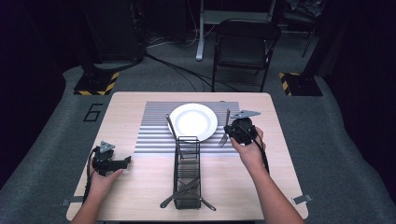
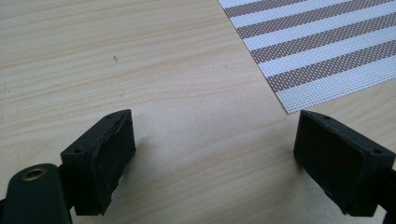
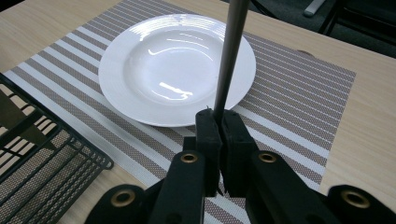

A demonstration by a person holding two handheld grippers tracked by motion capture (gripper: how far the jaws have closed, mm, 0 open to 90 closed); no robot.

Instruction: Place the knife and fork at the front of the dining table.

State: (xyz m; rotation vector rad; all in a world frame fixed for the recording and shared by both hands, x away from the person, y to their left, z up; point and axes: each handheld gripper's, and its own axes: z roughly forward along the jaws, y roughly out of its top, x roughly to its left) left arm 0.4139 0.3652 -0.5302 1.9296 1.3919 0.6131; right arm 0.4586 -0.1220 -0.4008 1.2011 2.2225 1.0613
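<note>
Gripping a fork (image 1: pixel 225 128) in the right tool (image 3: pixel 219 122) beside plate (image 3: pixel 140 56)

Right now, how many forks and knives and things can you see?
4, maybe: a fork in the right gripper, one handle leaning on the plate, two crossed in the basket. More may be hidden.

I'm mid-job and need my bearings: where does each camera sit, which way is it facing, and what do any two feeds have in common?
High view: above the person's side, looking forward and down on the table; both forearms, left hand-held gripper, right hand-held gripper holding a fork.
Left gripper view: rides the left hand-held gripper, facing bare tabletop and the placemat corner; open jaws.
Right gripper view: rides the right hand-held gripper, facing the plate, black wire basket at left; jaws clamp the fork.
Shared: high and right gripper views both show plate, placemat, basket.
</note>
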